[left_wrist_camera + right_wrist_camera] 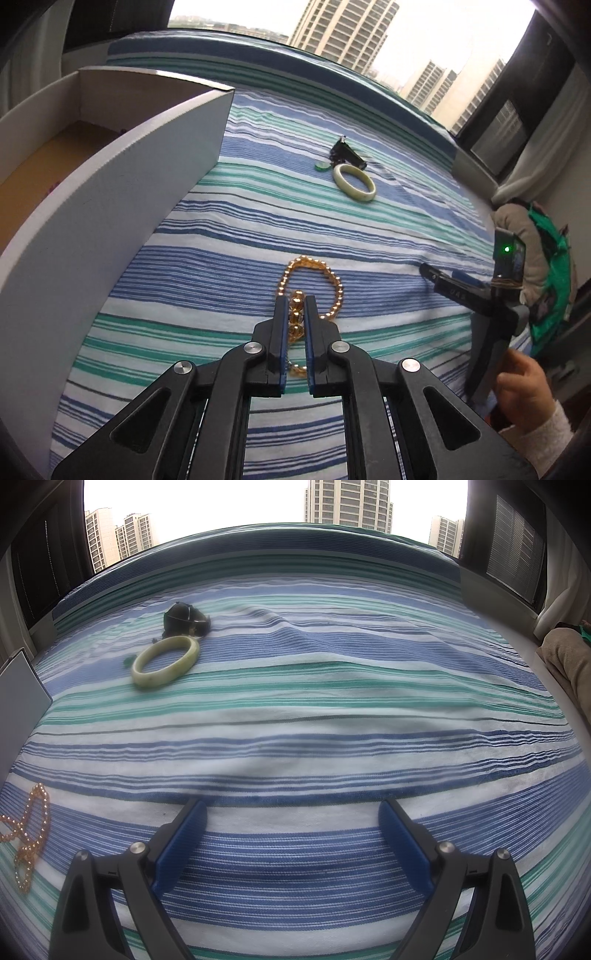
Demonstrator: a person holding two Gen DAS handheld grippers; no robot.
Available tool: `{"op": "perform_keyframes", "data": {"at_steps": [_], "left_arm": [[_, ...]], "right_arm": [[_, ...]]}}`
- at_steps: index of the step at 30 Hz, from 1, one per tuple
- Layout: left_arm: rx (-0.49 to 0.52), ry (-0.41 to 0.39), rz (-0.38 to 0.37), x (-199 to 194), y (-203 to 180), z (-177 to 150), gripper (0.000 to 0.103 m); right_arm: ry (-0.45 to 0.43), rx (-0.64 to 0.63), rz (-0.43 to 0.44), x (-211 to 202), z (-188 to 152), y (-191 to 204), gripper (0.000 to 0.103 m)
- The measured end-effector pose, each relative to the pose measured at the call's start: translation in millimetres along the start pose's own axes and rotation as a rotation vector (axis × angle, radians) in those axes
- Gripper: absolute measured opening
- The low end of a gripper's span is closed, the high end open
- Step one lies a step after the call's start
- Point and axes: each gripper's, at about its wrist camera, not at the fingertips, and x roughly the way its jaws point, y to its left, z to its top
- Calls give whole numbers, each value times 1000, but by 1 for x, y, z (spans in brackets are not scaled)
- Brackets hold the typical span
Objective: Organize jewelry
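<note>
Currently we work over the striped bedsheet (369,236), which is soft and rumpled, so anything dropped on it may roll or hide in a fold. At 10 o'clock in the left wrist view stands the open white box (122,184), in our judgement the destination; its near wall is tall, and a load carried too low could catch on the rim. The left gripper (295,314) has its jaws pressed together on the amber bead necklace (314,284), pinching only a few large beads while the smaller strand loops free at 12 o'clock. Round beads may slip from flat pads, and the trailing loop may snag the sheet or swing against the box wall.

The right gripper (291,823) has its jaws spread with nothing between them, at 3 o'clock from the left one; a crossing path risks collision. The pale green bangle (166,662) lies at 11 o'clock in the right wrist view, touching a small dark item (186,620) we cannot identify; lifting one could drag the other.
</note>
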Motion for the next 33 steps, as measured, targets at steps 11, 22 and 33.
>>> {"op": "perform_keyframes", "data": {"at_steps": [11, 22, 33], "left_arm": [[-30, 45, -14, -3, 2, -29, 6], [-43, 93, -23, 8, 3, -41, 6], [-65, 99, 6, 1, 17, -47, 6]], "right_arm": [[0, 0, 0, 0, -1, 0, 96], [180, 110, 251, 18, 58, -9, 90], [204, 8, 214, 89, 147, 74, 43]]}}
